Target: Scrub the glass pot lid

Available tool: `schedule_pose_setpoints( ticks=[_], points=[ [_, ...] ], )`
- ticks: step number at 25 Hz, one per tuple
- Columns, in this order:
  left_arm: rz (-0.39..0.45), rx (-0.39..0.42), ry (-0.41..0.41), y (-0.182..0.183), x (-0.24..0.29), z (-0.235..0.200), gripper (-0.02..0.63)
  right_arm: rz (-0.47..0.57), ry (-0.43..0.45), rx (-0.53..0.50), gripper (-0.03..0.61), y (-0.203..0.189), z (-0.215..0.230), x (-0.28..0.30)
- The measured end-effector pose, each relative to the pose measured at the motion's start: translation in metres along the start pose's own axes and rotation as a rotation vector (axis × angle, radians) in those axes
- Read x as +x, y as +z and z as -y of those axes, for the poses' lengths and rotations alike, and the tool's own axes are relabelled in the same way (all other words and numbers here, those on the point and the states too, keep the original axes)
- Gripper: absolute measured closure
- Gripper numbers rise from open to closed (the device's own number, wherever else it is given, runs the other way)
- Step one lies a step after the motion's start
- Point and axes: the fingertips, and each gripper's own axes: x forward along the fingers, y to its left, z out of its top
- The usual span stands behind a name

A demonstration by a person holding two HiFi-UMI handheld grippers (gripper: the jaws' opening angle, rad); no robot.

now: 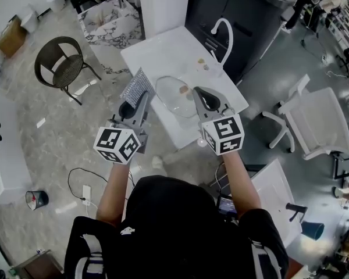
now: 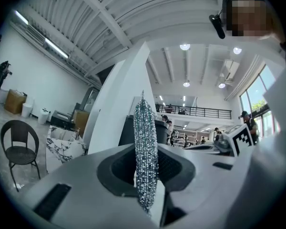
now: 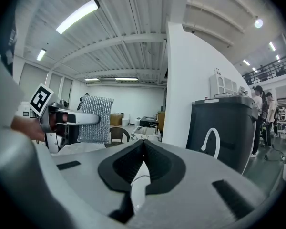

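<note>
We hold both grippers raised over the white counter [image 1: 163, 48], their tips pointing away from us. The left gripper [image 1: 141, 99] has its fingers [image 2: 119, 168] pinching a silvery mesh scrubbing cloth [image 2: 145, 147]. In the left gripper view the cloth stands upright and edge-on, rising well above the pads. In the right gripper view we see its flat, square side out to the left.

The right gripper [image 1: 198, 93] has its fingers [image 3: 124, 163] pressed together, the dark pads meeting in a point at the top. Below that point a narrow pale sliver shows in the gap (we cannot tell what it is).

In the head view the glass pot lid [image 1: 173, 102] sits between the two grippers, over the near part of the counter, with its small knob [image 1: 183, 89] facing up. Its right edge lies just beside the right gripper's tips, and we cannot tell whether they touch. The cloth is near the lid's left edge.

A curved white faucet [image 1: 225, 31] stands at the counter's far side, with a few small bits [image 1: 203, 64] on the surface near it. A dark round chair [image 1: 61, 60] stands on the floor, well off to the left.
</note>
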Motion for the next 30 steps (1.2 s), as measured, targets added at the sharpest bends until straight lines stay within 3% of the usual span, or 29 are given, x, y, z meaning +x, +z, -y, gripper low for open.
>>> schedule_pose_setpoints(
  ticks=[18,30],
  points=[
    [-0.052,-0.065,-0.084,0.009,0.076,-0.098,0.543,-0.108,-0.059,-0.041,0.578,0.006,0.011,0.111],
    [-0.078,-0.093,-0.135,-0.001,0.096,-0.119,0.543,-0.177,-0.071,-0.061,0.578,-0.010,0.009,0.137]
  ],
)
